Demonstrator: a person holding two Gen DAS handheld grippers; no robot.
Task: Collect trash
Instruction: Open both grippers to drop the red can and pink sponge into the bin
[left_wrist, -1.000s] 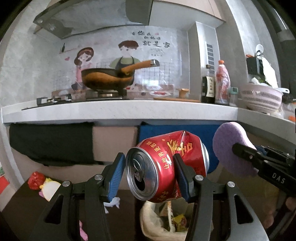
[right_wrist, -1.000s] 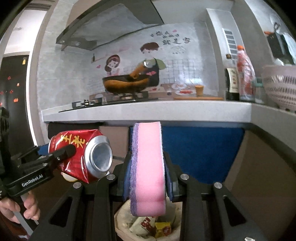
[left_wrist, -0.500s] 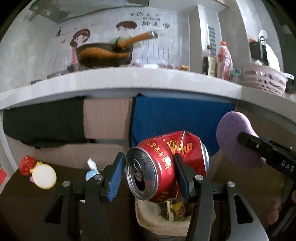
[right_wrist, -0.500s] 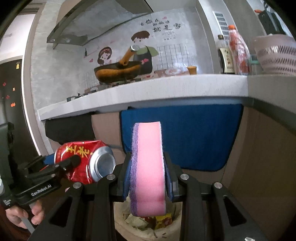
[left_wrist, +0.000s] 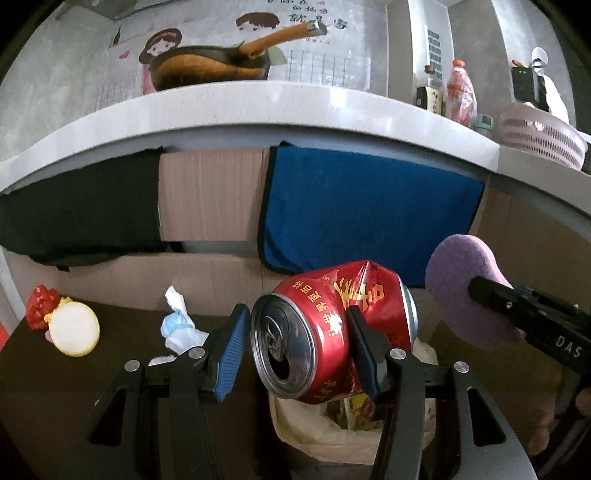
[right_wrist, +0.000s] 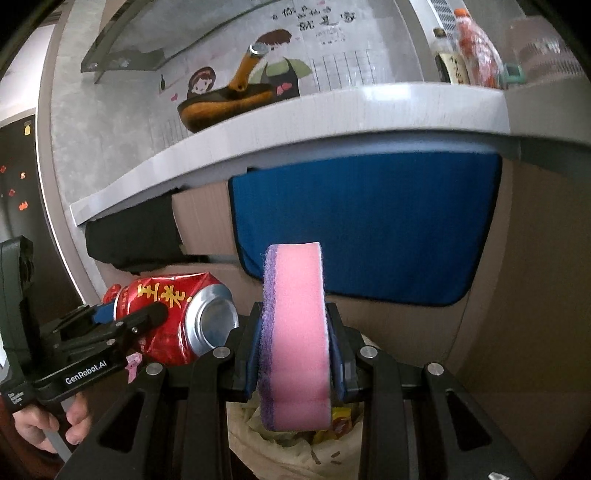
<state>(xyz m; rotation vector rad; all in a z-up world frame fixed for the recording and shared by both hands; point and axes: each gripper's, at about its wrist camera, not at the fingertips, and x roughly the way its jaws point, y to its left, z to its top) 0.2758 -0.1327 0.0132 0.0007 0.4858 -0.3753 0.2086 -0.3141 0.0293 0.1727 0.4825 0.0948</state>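
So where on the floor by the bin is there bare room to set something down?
Bare dark floor lies between the yellow-and-red toy and the crumpled tissue, and in front of both. Toward the trash bin it is crowded: the left gripper with its red can and the sponge hang over it.

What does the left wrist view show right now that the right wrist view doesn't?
Only the left wrist view shows the floor litter: a crumpled white tissue, a yellow-rimmed round thing and a red toy, plus the pink basket on the counter.
Only the right wrist view shows the sponge's pink face, the person's hand and a dark door at left.
Both show the dented red can in the left gripper, the sponge in the right gripper, the lined trash bin, the blue cloth and the pan.
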